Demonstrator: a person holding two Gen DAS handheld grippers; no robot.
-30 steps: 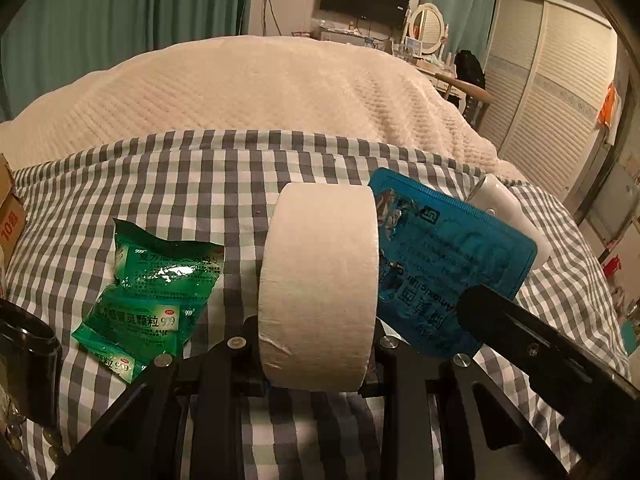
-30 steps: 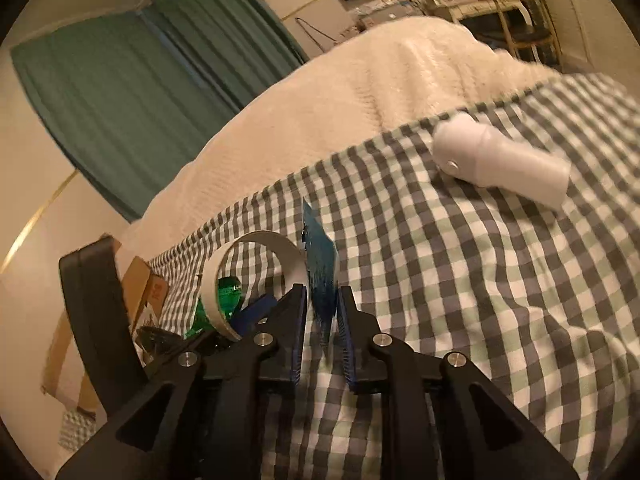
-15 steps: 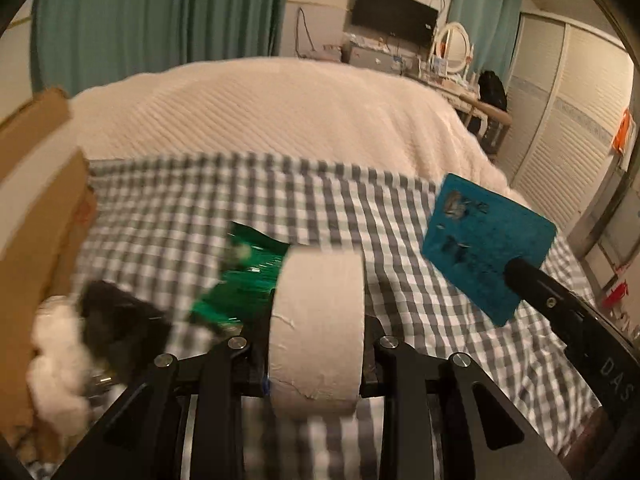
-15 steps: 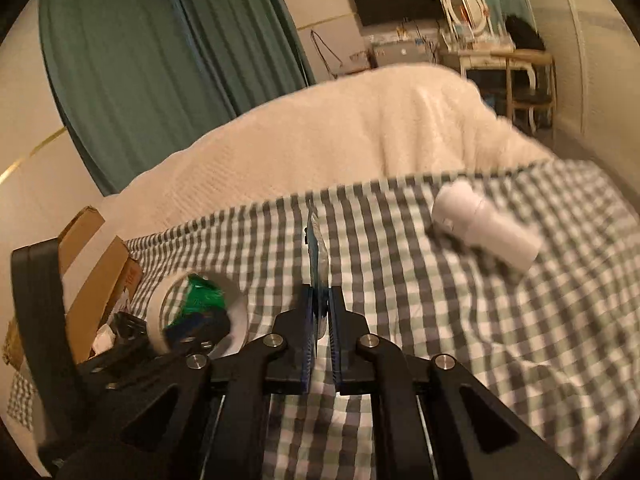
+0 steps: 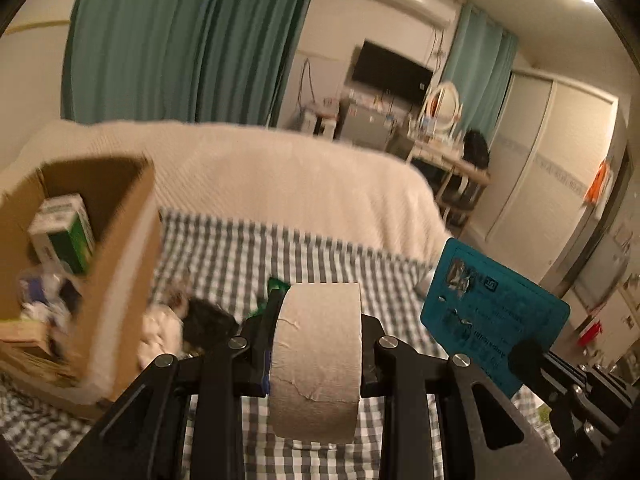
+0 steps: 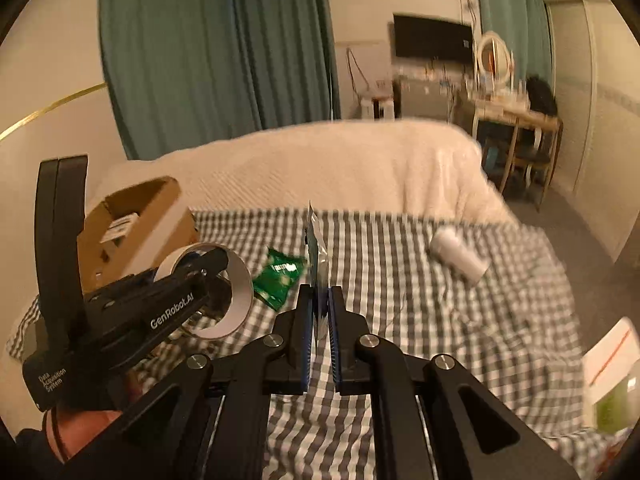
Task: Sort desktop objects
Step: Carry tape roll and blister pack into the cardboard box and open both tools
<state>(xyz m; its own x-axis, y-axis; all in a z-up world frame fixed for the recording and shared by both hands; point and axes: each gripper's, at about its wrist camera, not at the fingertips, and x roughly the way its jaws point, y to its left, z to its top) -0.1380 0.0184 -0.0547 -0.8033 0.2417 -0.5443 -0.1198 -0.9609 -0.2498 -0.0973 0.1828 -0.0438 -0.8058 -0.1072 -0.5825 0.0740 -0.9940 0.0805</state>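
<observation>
Two items are already off the checked cloth [image 6: 420,320], one in each tool. The left gripper [image 5: 318,344] is closed on a roll of tape [image 5: 316,360], its fingers pressing the roll's two flat faces with the pale outer band facing the camera; from the right wrist view the same roll shows as an open ring beside the cardboard box [image 6: 132,224]. The right gripper [image 6: 319,320] is nearly shut, pinching a thin blue blister pack [image 6: 316,248] edge-on by its lower part, so the card stands upright above the fingertips. The roll looks light and stiff, and gripping across its faces seems secure, since the rim resists squeezing. The blister pack is probably light, flat and somewhat slick, likely to pivot if held by one corner; a hold well in from the edge would steady it. On the cloth lie green sachets [image 6: 280,278] and, well apart to the right, a white bottle [image 6: 460,256] on its side. The box, which already holds a small carton, appears the likely destination.
</observation>
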